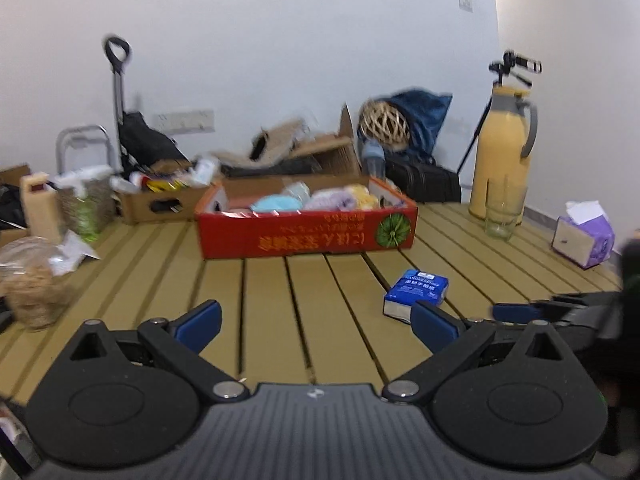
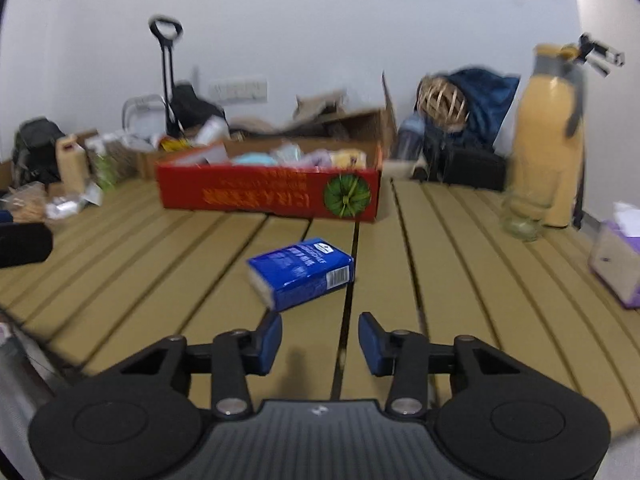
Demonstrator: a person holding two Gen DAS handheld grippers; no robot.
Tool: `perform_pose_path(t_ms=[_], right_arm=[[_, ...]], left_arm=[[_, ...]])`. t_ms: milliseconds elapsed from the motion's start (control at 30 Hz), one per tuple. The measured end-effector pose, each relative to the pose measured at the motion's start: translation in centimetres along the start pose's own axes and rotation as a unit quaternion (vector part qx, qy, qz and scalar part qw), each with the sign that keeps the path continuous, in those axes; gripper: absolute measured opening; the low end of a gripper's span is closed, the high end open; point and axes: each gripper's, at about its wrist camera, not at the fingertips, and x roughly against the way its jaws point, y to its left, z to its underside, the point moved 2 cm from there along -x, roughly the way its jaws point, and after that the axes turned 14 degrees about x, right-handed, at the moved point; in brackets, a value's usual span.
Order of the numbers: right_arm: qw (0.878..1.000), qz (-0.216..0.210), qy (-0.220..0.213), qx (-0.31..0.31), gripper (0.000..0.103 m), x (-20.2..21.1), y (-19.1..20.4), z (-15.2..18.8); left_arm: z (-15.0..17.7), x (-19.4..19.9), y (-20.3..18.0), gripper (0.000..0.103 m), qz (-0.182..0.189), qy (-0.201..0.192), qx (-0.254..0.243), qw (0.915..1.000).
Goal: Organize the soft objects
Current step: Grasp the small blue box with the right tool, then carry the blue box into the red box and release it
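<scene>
Ahead of the right gripper [image 2: 320, 344] a blue tissue pack [image 2: 302, 273] lies flat on a slatted tan table [image 2: 460, 280], just beyond the fingertips and slightly to their left. The jaws stand partly apart with nothing between them. The left gripper [image 1: 316, 326] is spread wide and empty over bare slats, with the same pack just off its right finger.

Judging by the layout, the step in hand is the approach to the pack, the one soft item lying loose on the table near the grippers. Next, the right gripper would need to reach forward, straddle the pack across its narrow side and pinch it, then carry it to the red cardboard box [image 2: 268, 194] farther back on the table, which already holds pastel soft items.

To the right on the table stand a yellow jug [image 2: 548, 148], a drinking glass [image 2: 524, 212] and a purple tissue box [image 2: 618, 268]. Behind the table, against a white wall, sit boxes, bags and a folded trolley. Both views are slightly blurred.
</scene>
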Motion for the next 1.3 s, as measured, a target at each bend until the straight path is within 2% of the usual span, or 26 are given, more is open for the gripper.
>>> perform_pose_path(t_ms=[67, 100, 167, 200, 267, 333, 433, 500, 600, 633, 700, 733, 800, 1000, 1133, 1200, 1300], right_arm=[[1.0, -0.022, 0.014, -0.008, 0.038, -3.4, -0.2, -0.9], [0.999, -0.043, 0.007, -0.012, 0.038, -4.5, -0.1, -1.4], [0.993, -0.112, -0.017, -0.019, 0.033, -6.1, 0.3, -2.5], [0.992, -0.127, -0.018, -0.02, 0.033, -6.5, 0.3, -2.9], [0.994, -0.109, -0.021, -0.019, 0.035, -6.1, -0.2, -3.3], [0.994, -0.091, -0.028, -0.046, 0.038, -5.3, -1.6, -3.3], [0.989, -0.105, -0.023, -0.099, 0.038, -6.3, -3.8, -4.0], [0.985, -0.119, -0.014, -0.124, 0.038, -8.0, -4.8, -4.5], [0.979, -0.126, -0.004, -0.159, 0.035, -10.5, -5.2, -4.1], [0.975, -0.131, -0.005, -0.18, 0.033, -10.9, -5.5, -3.5], [0.964, -0.134, -0.008, -0.228, 0.03, -11.3, -6.0, -2.9], [0.963, -0.133, -0.01, -0.233, 0.029, -11.2, -6.1, -2.9], [0.968, -0.121, -0.01, -0.22, 0.029, -11.6, -5.9, -3.0], [0.971, -0.115, -0.016, -0.211, 0.028, -11.5, -5.5, -3.0], [0.972, -0.116, -0.021, -0.202, 0.025, -10.3, -4.6, -3.3], [0.968, -0.127, -0.033, -0.215, 0.024, -8.8, -4.3, -3.4], [0.962, -0.137, -0.052, -0.231, 0.024, -6.5, -3.9, -3.4]], left_arm=[[-0.6, -3.3, 0.0, 0.102, 0.001, 0.024, 0.006, 0.9997], [-1.0, -4.8, 0.0, 0.101, 0.0, 0.033, 0.007, 0.9994], [-1.8, -7.3, 0.0, 0.096, 0.0, 0.041, 0.007, 0.9991], [-2.4, -8.5, 0.0, 0.092, -0.001, 0.042, 0.008, 0.9991], [-3.6, -10.6, 0.2, 0.087, 0.009, 0.046, 0.017, 0.9988], [-4.6, -12.7, 0.1, 0.085, 0.037, 0.066, 0.038, 0.9964], [-5.1, -16.6, -0.5, 0.073, 0.075, 0.104, 0.063, 0.9898], [-4.7, -19.3, -0.2, 0.053, 0.103, 0.144, 0.098, 0.9792], [-3.4, -21.2, 1.1, 0.034, 0.144, 0.209, 0.175, 0.9512], [-3.1, -21.2, 1.4, 0.034, 0.147, 0.209, 0.184, 0.9492], [-2.9, -20.8, 1.3, 0.033, 0.149, 0.199, 0.17, 0.9535], [-2.9, -20.6, 1.3, 0.033, 0.152, 0.197, 0.166, 0.9542], [-2.7, -20.5, 1.4, 0.03, 0.154, 0.197, 0.161, 0.9549], [-2.8, -20.0, 1.1, 0.026, 0.15, 0.191, 0.151, 0.9584], [-3.2, -17.8, 0.9, 0.026, 0.135, 0.155, 0.129, 0.9701], [-3.2, -15.6, 1.0, 0.026, 0.13, 0.129, 0.127, 0.9749], [-3.8, -12.6, 1.1, 0.026, 0.138, 0.105, 0.129, 0.9764]])
